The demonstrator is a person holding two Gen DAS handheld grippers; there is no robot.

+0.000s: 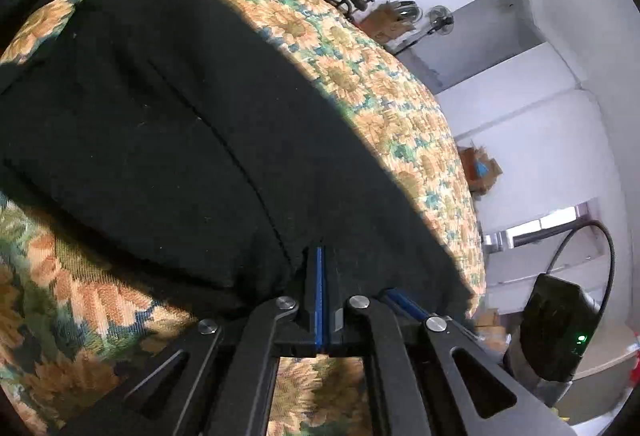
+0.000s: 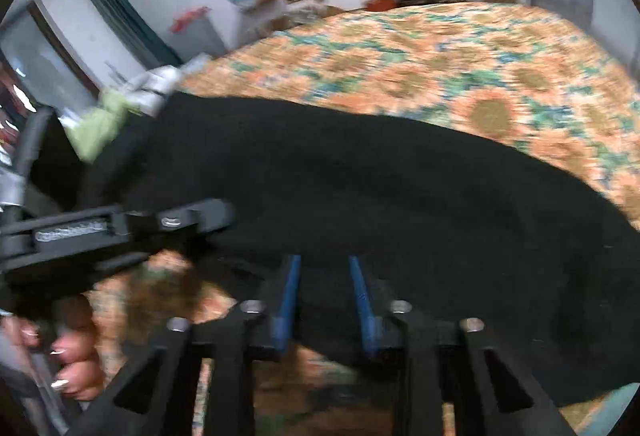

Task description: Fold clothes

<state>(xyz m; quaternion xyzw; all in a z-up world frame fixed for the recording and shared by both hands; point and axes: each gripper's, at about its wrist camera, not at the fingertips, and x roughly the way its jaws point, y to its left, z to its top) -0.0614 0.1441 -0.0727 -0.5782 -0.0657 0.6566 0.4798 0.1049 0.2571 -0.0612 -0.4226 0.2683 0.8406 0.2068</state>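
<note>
Garment (image 1: 160, 123) lay ahead of both tools on the flowered cover (image 1: 360, 75); left gripper (image 1: 320, 264) pinched its near edge, right gripper (image 2: 324, 268) held a thick fold. Uneven pulling could skew the crease.

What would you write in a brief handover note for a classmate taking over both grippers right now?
Left gripper: shut on the near edge of the black garment.
Right gripper: black cloth between its blue pads, jaws narrow; grip likely, but the picture is blurred.
Garment lies spread across the sunflower bedspread, a seam running down it.
Done: near edge picked up.
Left: carry the edge over, lay the fold, smooth it.
</note>
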